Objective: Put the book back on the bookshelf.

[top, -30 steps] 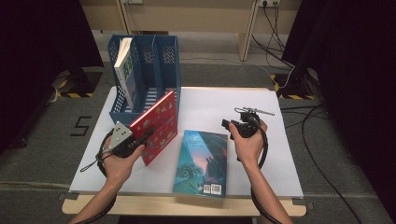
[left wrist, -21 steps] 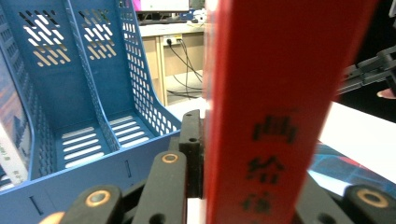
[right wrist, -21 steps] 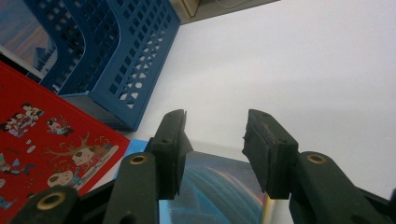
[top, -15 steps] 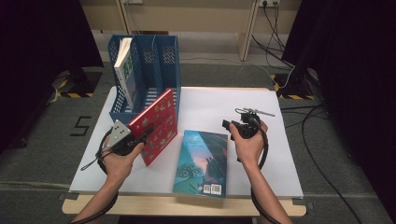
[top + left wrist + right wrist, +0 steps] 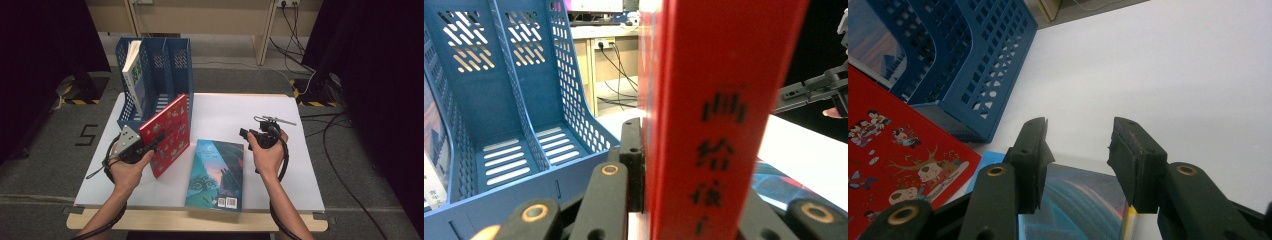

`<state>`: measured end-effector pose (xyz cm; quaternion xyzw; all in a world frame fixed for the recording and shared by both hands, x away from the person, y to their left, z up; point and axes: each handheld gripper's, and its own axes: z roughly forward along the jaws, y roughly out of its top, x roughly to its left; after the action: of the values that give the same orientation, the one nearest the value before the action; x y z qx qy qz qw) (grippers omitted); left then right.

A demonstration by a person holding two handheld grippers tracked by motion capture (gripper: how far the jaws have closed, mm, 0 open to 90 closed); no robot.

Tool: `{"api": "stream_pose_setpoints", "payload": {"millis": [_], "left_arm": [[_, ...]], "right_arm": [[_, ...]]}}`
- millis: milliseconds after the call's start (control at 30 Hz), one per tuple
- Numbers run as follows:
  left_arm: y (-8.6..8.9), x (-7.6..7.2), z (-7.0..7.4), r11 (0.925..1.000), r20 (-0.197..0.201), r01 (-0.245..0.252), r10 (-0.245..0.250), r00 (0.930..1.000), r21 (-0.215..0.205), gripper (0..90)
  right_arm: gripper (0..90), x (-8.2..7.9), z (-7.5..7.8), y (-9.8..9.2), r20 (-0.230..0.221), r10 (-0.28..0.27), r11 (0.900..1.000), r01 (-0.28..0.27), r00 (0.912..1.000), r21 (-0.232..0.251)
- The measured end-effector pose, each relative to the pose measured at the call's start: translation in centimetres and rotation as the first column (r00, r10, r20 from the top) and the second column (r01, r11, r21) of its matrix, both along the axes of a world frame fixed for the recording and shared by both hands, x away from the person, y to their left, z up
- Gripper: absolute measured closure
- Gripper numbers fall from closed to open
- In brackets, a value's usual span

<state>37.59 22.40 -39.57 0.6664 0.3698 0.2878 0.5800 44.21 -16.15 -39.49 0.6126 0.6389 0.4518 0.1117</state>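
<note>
Against the earlier frame, the left gripper (image 5: 150,145) has just closed its jaws onto the red book (image 5: 167,132), now tilted upright before the blue file rack (image 5: 172,65). Right gripper (image 5: 246,134) hovers, jaws apart, empty. Three books: red, teal book (image 5: 216,172) flat, one book in rack (image 5: 134,75).

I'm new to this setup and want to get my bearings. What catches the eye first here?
The red book, standing tilted on the white table in front of the blue file rack, clamped at its spine by the left hand-held gripper. Right of it a teal book lies flat, with the right hand-held gripper open above its far edge. A white book stands in the rack's left slot.
</note>
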Motion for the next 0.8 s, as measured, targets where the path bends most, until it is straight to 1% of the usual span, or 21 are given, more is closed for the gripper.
{"api": "stream_pose_setpoints", "payload": {"millis": [167, 300, 367, 500, 667, 800], "left_arm": [[-0.1, 0.0, 0.2, 1.0000, -0.001, 0.004, -0.004, 1.0000, 0.006, 79.1], [-0.1, 0.1, 0.3, 0.9999, 0.007, 0.007, -0.007, 1.0000, 0.011, 79.2], [-0.1, 0.1, 0.5, 0.9999, 0.009, 0.004, -0.004, 0.9999, 0.013, 79.2], [-0.1, 0.1, 0.9, 0.9999, 0.019, 0.002, -0.003, 0.9998, 0.017, 79.2], [0.1, 0.2, 1.8, 1.0000, 0.024, 0.004, -0.004, 0.9997, 0.001, 79.2], [0.3, 0.3, 2.3, 1.0000, 0.033, -0.007, 0.007, 0.9994, -0.001, 79.2]], "right_arm": [[58.2, 0.0, -0.1, 0.0, -0.002, 0.000, 1.000, 0.000, 1.0000, -0.004], [58.2, 0.0, 0.0, 0.1, -0.009, -0.004, 1.000, 0.004, 0.9999, 0.002], [58.2, 0.0, 0.0, 0.0, 0.000, 0.000, 1.000, 0.000, 1.0000, -0.007], [58.2, 0.0, 0.2, 0.0, 0.002, 0.001, 1.000, -0.001, 1.0000, -0.008], [58.2, 0.0, 0.3, 0.0, 0.003, -0.002, 1.000, 0.002, 1.0000, -0.008], [58.2, 0.0, 0.2, 0.0, 0.002, -0.003, 1.000, 0.003, 1.0000, -0.008]]}}
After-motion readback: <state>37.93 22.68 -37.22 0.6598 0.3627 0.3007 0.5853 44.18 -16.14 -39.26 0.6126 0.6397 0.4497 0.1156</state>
